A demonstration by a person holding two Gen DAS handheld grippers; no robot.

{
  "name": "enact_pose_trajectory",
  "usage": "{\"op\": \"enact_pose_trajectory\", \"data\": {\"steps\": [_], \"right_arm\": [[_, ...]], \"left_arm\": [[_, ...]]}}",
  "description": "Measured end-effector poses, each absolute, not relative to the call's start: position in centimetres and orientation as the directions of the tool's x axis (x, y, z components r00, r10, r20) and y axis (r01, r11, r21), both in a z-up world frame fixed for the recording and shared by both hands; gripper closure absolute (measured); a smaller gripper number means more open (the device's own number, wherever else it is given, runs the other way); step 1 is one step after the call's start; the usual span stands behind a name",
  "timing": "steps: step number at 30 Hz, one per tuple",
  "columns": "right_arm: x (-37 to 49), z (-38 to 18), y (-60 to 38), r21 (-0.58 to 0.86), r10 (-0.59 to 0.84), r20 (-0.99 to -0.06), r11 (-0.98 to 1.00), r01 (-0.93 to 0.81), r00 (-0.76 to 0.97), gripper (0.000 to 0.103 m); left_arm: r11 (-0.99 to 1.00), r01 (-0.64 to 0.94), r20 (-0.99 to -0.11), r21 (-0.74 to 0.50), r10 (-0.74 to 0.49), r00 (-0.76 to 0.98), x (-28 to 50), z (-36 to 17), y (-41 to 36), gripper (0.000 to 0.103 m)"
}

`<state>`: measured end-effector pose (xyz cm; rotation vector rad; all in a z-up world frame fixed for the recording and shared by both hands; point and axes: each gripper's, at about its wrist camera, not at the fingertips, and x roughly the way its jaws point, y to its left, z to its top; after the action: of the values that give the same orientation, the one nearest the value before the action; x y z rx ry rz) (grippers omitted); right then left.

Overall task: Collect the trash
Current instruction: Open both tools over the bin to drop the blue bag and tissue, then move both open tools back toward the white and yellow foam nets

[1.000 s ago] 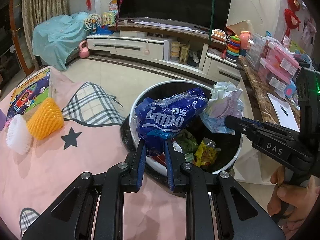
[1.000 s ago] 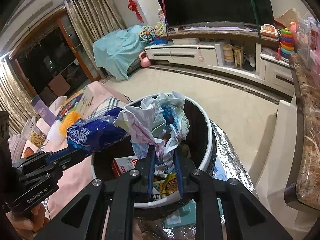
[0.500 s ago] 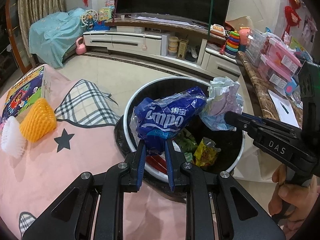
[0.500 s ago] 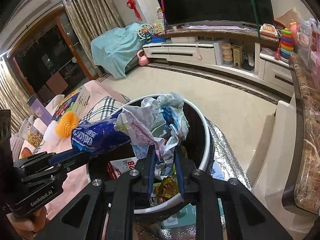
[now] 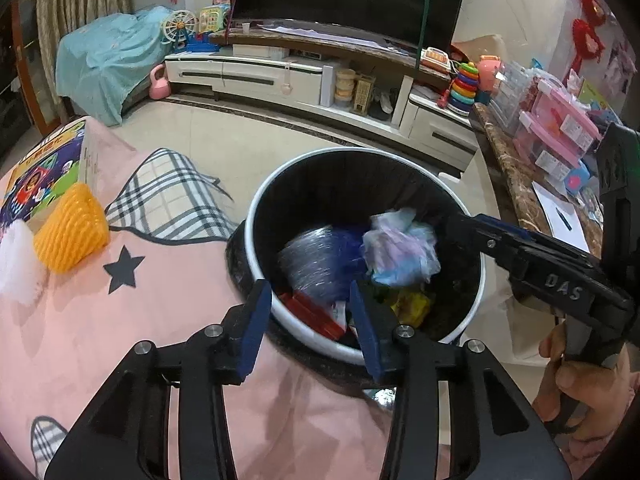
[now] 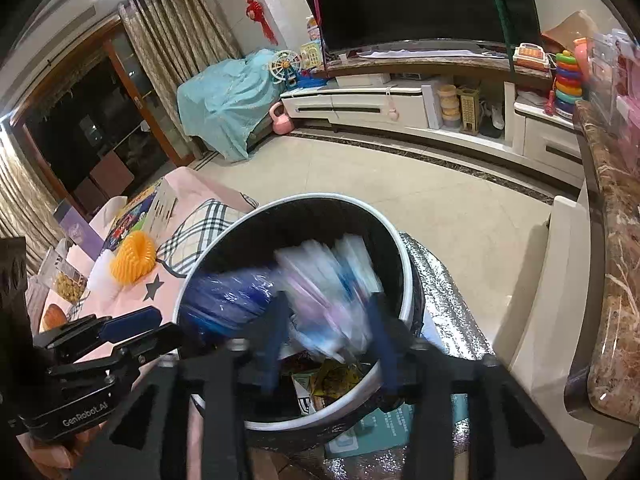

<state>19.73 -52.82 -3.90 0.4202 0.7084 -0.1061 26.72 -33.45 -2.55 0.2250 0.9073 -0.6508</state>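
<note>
Blue wrapper (image 5: pixel 316 258) beyond parted left tongs (image 5: pixel 310 320), in bin (image 5: pixel 256 216)

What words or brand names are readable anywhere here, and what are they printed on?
"DAS": on the black right tool, read in the left wrist view.
"GenRobot.AI": on the black left tool, read in the right wrist view.
Blue plastic wrapper in the round white-rimmed bin: blurred, unreadable.
Colourful picture box on the pink cloth: print too small.
Pink storage boxes: labels too small.
</note>
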Motion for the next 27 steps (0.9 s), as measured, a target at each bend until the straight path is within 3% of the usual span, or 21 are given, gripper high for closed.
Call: {"op": "enact_pose_trajectory", "data": {"steps": [4, 6, 12, 27], "right_arm": [[19.1, -3.5, -52.6, 0.356, 0.053, -0.636, 0.905, 0.232, 0.77, 0.044], [18.5, -3.3, -52.0, 0.363, 0.054, -0.62, 0.904, 0.225, 0.782, 0.028], [17.4, -3.1, -49.6, 0.385, 0.075, -0.597, 0.9, 0.203, 0.799, 0.014], [17.2, -2.5, -40.7, 0.387, 0.186, -0.566, 0.92, 0.059, 0.803, 0.009]], "left_arm": [[0.798, 0.594, -0.776, -0.104, -0.438, 0.453, 26.1, -2.2, -31.8, 0.057], [0.805, 0.584, -0.766, -0.105, -0.44, 0.469, 25.7, -2.1, -30.6, 0.049], [0.856, 0.502, -0.739, -0.12, -0.415, 0.531, 24.6, -2.2, -25.5, 0.036], [0.939, 0.286, -0.745, -0.19, -0.328, 0.582, 23.2, -5.0, -12.9, 0.028]]}}
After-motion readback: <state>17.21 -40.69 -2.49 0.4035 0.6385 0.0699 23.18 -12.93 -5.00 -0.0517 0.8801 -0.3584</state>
